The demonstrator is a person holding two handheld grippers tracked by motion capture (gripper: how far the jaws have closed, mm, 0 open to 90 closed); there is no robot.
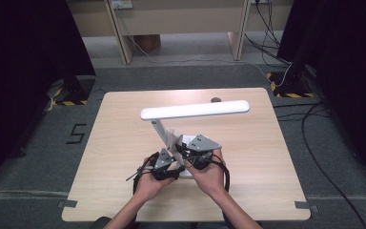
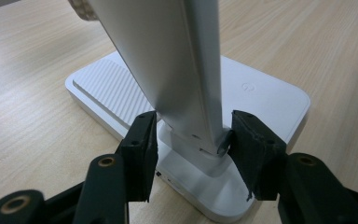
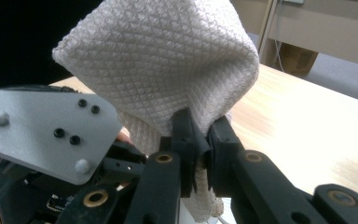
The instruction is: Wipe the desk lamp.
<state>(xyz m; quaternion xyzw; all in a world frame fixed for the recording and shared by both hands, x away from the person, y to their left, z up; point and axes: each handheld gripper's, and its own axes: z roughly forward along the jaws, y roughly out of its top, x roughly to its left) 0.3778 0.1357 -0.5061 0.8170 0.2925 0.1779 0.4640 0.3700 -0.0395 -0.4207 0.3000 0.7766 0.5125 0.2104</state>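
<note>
My left tongs [image 2: 191, 140] sit astride the foot of the desk lamp's stem [image 2: 182, 70], one black pad on each side, where the stem joins its small socket on the base [image 2: 261, 93]. In the left gripper view the right pad touches the hinge piece at the stem's bottom and the left pad lies against the stem's edge, so I read them as clamped on the stem. That view also gives me the ribbed patch on the base's top and a faint round mark near its far corner, neither of which I can make out from above.

My right tongs [image 3: 200, 135] are pinched together on a white cloth [image 3: 168, 60] with a diamond weave; the cloth billows up above the jaws and a tail of it hangs down below them. In the right gripper view I also see the grey plate [image 3: 42, 130] of my left tongs close by at the left, with the cloth just beside it.

From the high view, the two tongs, left [image 1: 163, 164] and right [image 1: 198, 150], sit close together at the near middle of the wooden table [image 1: 124, 124], both at the lamp's base. Only there do I see the whole lamp: the stem leans away and to the left, and the long white light bar [image 1: 195, 109] lies level across the table's middle, well above my hands. The cloth is a pale patch against the stem between the tongs. Beyond the table stand pale wooden desk legs [image 1: 124, 33], and cables [image 1: 314, 114] trail over the grey floor.
</note>
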